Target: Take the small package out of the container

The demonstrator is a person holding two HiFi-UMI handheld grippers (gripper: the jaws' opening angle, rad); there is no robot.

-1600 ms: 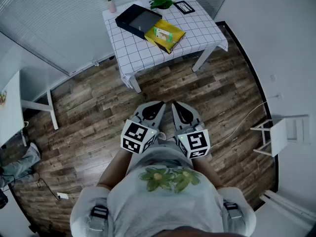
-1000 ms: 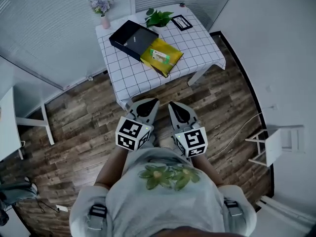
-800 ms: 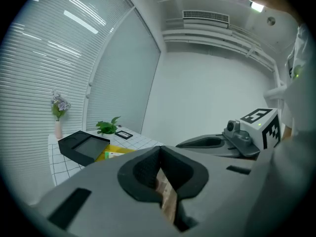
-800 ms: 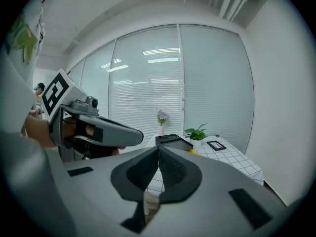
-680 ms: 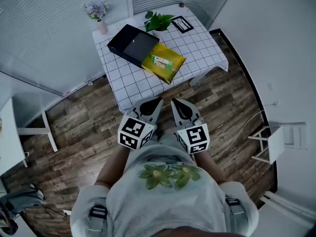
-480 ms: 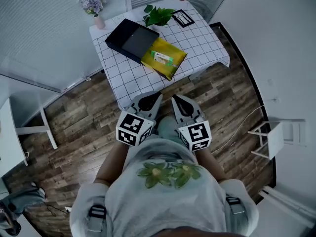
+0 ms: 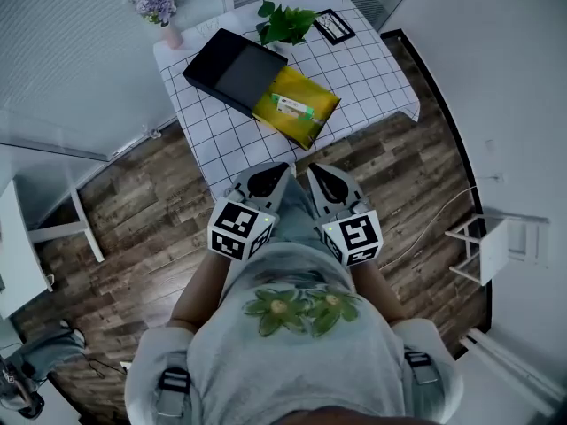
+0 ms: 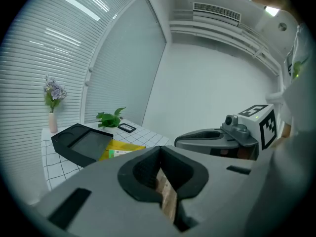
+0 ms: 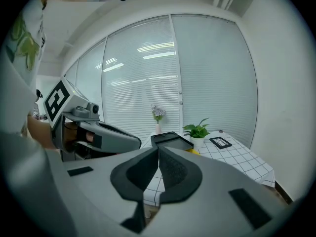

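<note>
**Operator:** Report the counter layout, left to right.

**Technician:** The counter (image 7: 221, 135) carries a vase (image 7: 162, 18) at its far left corner. Next comes the black container (image 7: 232, 71). The small package (image 7: 297, 106) follows; it is yellow, lies flat and touches the container's right side. A plant (image 7: 285, 23) and a frame (image 7: 335, 27) stand along the far edge. Whether one end of the small package is tucked inside the container cannot be told.

**Operator:** Report the tool state.

**Technician:** The left tool (image 7: 268, 177) has its jaws together with nothing between them. Only floor shows through the slit below the pads. The right tool (image 7: 322, 175) is likewise closed and empty. Both are held side by side close to the body, over the floor, just short of the counter's near edge, and they point toward it.

**Operator:** Report progress.

**Technician:** No work on the small package has been done, and neither tool touches it or the container. The following steps are judged to remain:

1. Reach the counter.
2. Open one tool.
3. Grip the small package.
4. Draw it clear of the container.

The other tool will probably need to steady the container.
</note>
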